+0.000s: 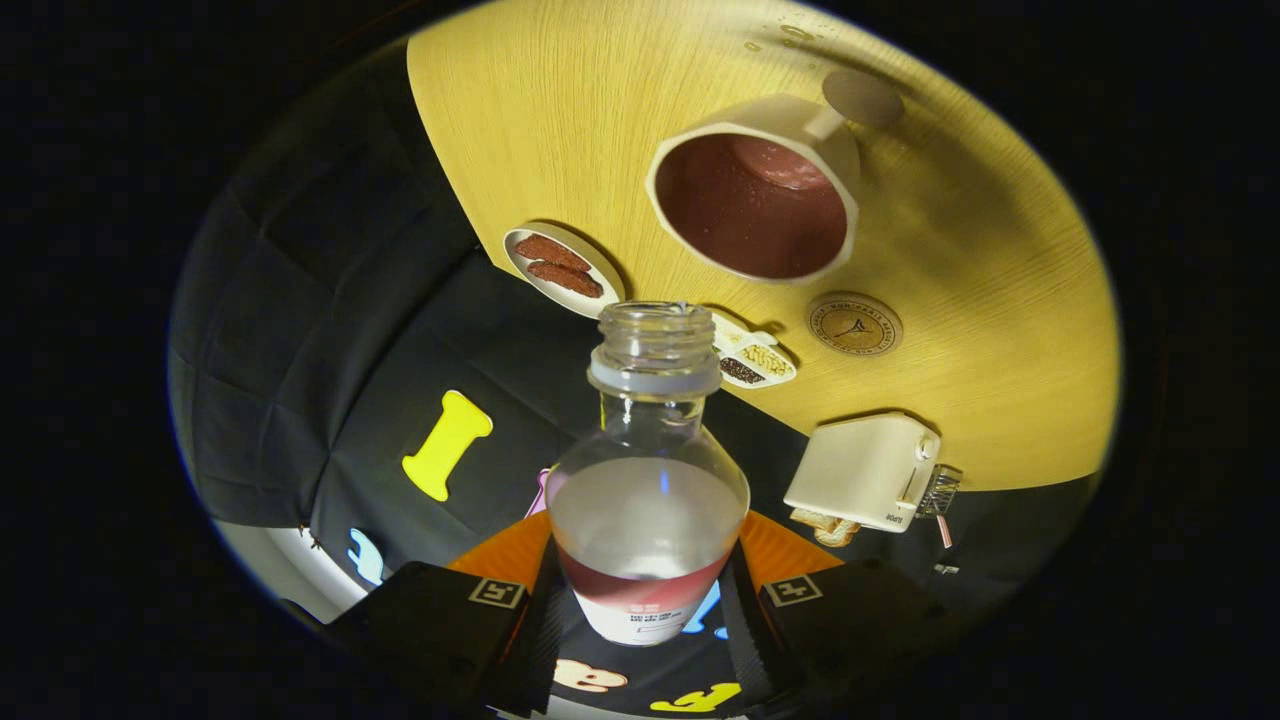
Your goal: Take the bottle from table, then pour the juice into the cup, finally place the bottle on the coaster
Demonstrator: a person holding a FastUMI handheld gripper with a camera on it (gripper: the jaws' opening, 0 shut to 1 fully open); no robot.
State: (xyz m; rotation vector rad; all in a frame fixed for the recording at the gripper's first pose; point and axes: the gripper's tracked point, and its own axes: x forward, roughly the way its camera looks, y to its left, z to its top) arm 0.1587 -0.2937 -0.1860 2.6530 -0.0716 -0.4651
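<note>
I have the gripper (645, 590) clamped on the bottle (648, 500), one finger pressing each side; it is uncapped, with a little red juice left low inside. Beyond its mouth sits the cup (760, 190), filled with juice, on the table (560, 120). The coaster (854, 324) lies just beside the cup, nearer my fingers.

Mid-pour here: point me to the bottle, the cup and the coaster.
bottle (647, 520): gripper view, on its clear shoulder between the fingers.
cup (752, 205): gripper view, on the reddish juice inside it.
coaster (854, 324): gripper view, on its printed top face, beside the cup.
</note>
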